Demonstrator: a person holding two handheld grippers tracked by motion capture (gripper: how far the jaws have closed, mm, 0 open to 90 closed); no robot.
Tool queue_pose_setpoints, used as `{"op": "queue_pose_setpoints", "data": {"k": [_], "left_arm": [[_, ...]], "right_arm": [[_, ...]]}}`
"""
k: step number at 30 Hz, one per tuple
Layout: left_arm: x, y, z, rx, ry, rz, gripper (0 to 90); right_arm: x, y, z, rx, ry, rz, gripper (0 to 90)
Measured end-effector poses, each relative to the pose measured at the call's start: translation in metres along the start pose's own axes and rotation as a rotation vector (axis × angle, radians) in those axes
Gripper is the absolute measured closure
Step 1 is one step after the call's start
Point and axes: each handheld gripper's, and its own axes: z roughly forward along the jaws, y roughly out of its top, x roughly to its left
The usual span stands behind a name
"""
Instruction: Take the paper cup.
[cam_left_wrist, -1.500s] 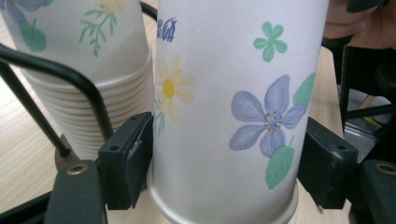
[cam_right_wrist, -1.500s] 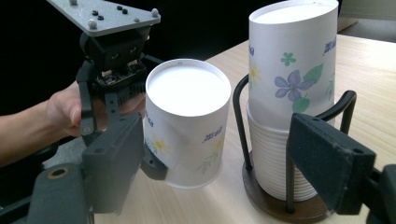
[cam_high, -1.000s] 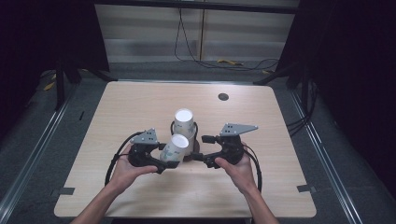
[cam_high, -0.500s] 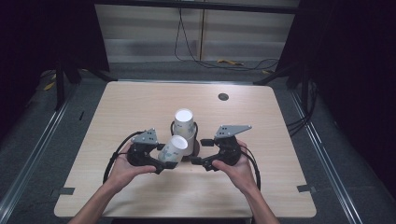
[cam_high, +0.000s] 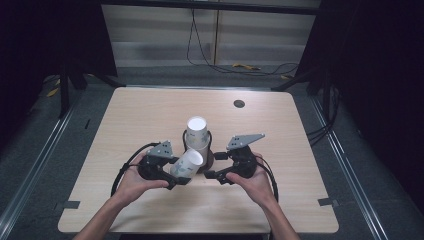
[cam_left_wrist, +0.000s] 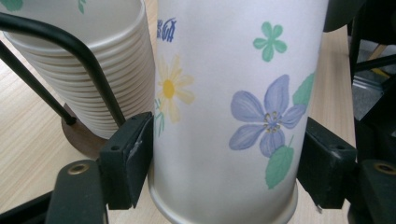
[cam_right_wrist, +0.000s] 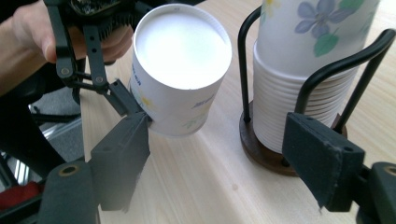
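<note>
blue writing near the paper cup (cam_left_wrist: 233, 93) rim was too small to read; flowers covered its side. left gripper (cam_high: 172, 175) pinched that cup, tilted beside the cup stack (cam_high: 196, 137) in its holder (cam_right_wrist: 261, 149). right gripper (cam_high: 212, 175), jaws spread and just closing, held nothing, the cup just beyond it.
</note>
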Motion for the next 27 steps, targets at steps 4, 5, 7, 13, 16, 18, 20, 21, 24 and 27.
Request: {"op": "queue_pose_setpoints", "data": {"k": [4, 5, 7, 13, 16, 18, 20, 21, 24, 27], "left_arm": [[-0.001, 0.000, 0.001, 0.024, 0.006, 0.012, 27.4], [-0.001, 0.000, 0.001, 0.027, 0.008, 0.014, 27.4], [-0.001, 0.001, 0.001, 0.037, 0.006, 0.022, 27.4], [-0.002, 0.000, 0.004, 0.063, -0.005, 0.027, 27.6], [-0.003, 0.000, 0.006, 0.078, -0.007, 0.029, 27.7], [-0.003, 0.000, 0.008, 0.078, -0.010, 0.029, 27.7], [-0.004, 0.000, 0.009, 0.094, -0.009, 0.039, 27.7], [-0.004, 0.000, 0.009, 0.099, -0.007, 0.049, 27.8], [-0.007, 0.001, 0.010, 0.111, -0.014, 0.053, 27.9], [-0.009, 0.001, 0.013, 0.132, -0.016, 0.067, 28.0]], "right_arm": [[0.001, 0.000, 0.003, 0.033, 0.024, -0.005, 24.8], [0.001, 0.000, 0.004, 0.043, 0.031, -0.007, 25.0], [0.001, 0.001, 0.005, 0.066, 0.047, -0.004, 25.3], [0.002, 0.000, 0.010, 0.128, 0.052, -0.028, 25.5], [0.003, 0.000, 0.012, 0.153, 0.050, -0.042, 25.4], [0.004, 0.000, 0.013, 0.168, 0.048, -0.044, 23.4], [0.004, -0.001, 0.014, 0.185, 0.044, -0.049, 22.1], [0.004, -0.001, 0.014, 0.187, 0.041, -0.049, 20.7], [0.005, -0.001, 0.015, 0.198, 0.030, -0.050, 16.9], [0.006, -0.002, 0.016, 0.217, 0.032, -0.056, 15.2]]}}
